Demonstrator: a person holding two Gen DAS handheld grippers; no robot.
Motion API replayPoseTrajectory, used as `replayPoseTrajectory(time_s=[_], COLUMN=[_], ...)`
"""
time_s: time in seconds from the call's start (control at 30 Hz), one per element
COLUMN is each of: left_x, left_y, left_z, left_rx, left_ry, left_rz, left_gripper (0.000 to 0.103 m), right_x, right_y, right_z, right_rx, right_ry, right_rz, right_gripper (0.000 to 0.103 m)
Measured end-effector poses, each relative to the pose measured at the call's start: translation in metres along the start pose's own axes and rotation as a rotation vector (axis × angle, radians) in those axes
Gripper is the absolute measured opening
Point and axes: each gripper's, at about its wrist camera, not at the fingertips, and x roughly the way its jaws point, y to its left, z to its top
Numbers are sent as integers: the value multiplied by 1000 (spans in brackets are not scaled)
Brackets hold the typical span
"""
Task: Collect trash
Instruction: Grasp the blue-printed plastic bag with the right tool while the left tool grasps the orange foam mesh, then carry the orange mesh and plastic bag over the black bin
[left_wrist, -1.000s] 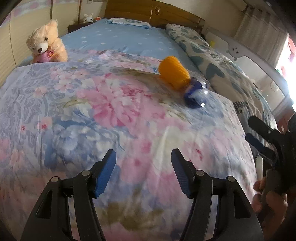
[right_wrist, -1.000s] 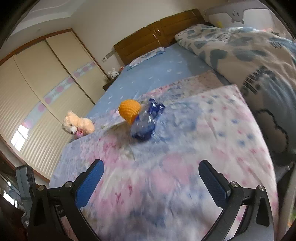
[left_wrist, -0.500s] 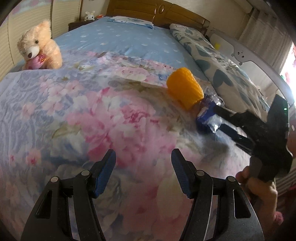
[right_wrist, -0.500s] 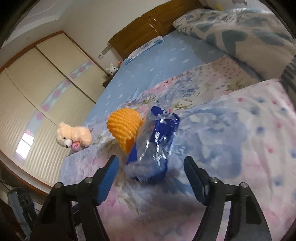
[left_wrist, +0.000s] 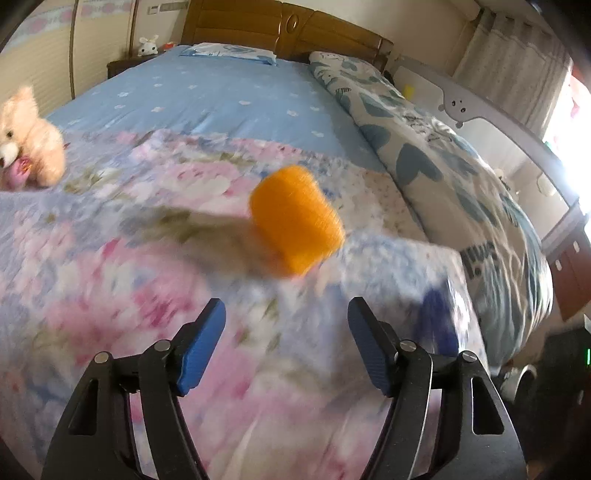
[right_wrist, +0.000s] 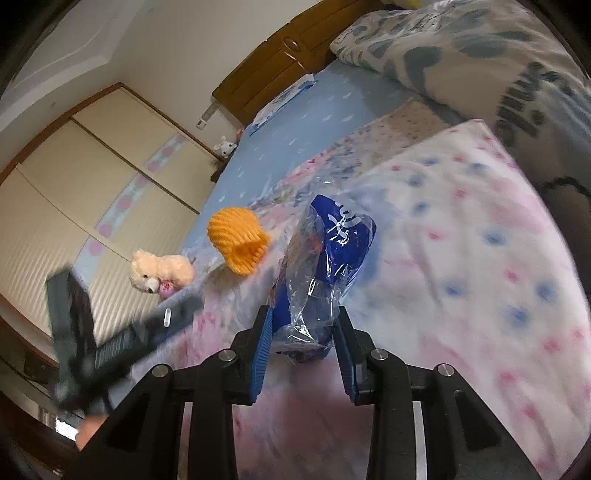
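An orange foam net sleeve (left_wrist: 297, 219) lies on the floral quilt (left_wrist: 110, 295), just ahead of my left gripper (left_wrist: 286, 332), which is open and empty. The sleeve also shows in the right wrist view (right_wrist: 238, 240). My right gripper (right_wrist: 303, 339) is shut on a crumpled blue and clear plastic wrapper (right_wrist: 325, 266) and holds it over the quilt (right_wrist: 480, 295). A blurred blue smear at the quilt's right edge (left_wrist: 436, 317) may be that wrapper. The left gripper appears blurred at the left of the right wrist view (right_wrist: 110, 339).
A cream teddy bear (left_wrist: 27, 142) sits at the quilt's left side, also in the right wrist view (right_wrist: 159, 271). A folded patterned duvet (left_wrist: 461, 177) lies along the bed's right. A wooden headboard (left_wrist: 288, 33), a pillow (left_wrist: 229, 53) and a bed rail (left_wrist: 498, 122) lie beyond.
My right gripper has closed on the plastic wrapper and pulled it away from the orange sleeve. My left gripper has moved closer to the sleeve, still open.
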Motion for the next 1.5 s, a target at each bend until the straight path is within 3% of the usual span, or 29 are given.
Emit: replayPoseTrajectory(time_s=[0.33, 0.37, 0.4, 0.47, 0.7, 0.87, 1.0, 1.1, 1.23, 1.33, 1.4, 1.5], left_x=[50, 52, 54, 59, 21, -26, -56, -69, -79, -88, -97, -112], left_y=[-12, -12, -11, -9, -4, -8, -10, -8, -1, 1, 1, 1], left_z=[24, 24, 24, 22, -12, -51, -94, -123, -144, -149, -151, -151], left_rx=[-24, -18, -14, -9, 4, 41, 111, 167, 164, 135, 111, 82], left_ry=[0, -7, -4, 23, 26, 67, 153, 227, 268, 246, 209, 137], left_rz=[64, 68, 61, 48, -23, -115, -182, -207, -196, -171, -146, -129], left_gripper=[69, 54, 27, 8, 6, 6, 6, 6, 7, 26, 65, 69], right_x=[-36, -38, -40, -44, -53, -59, -63, -62, -54, -56, -59, -69], right_y=[-10, -11, -12, -11, -7, 2, 9, 18, 22, 20, 20, 20], right_z=[-19, -20, -21, -23, -25, -29, -33, -40, -48, -54, -57, -64], right_rx=[-8, -6, -5, -9, -22, -79, -139, -221, -280, -235, -197, -153], right_ry=[-13, -11, -10, -13, -24, -4, 48, 134, 208, 185, 138, 65], right_rz=[-24, -22, -23, -27, -14, -7, -25, -43, -84, -86, -76, -70], right_gripper=[33, 33, 33, 33, 33, 33, 33, 33, 38, 49, 51, 63])
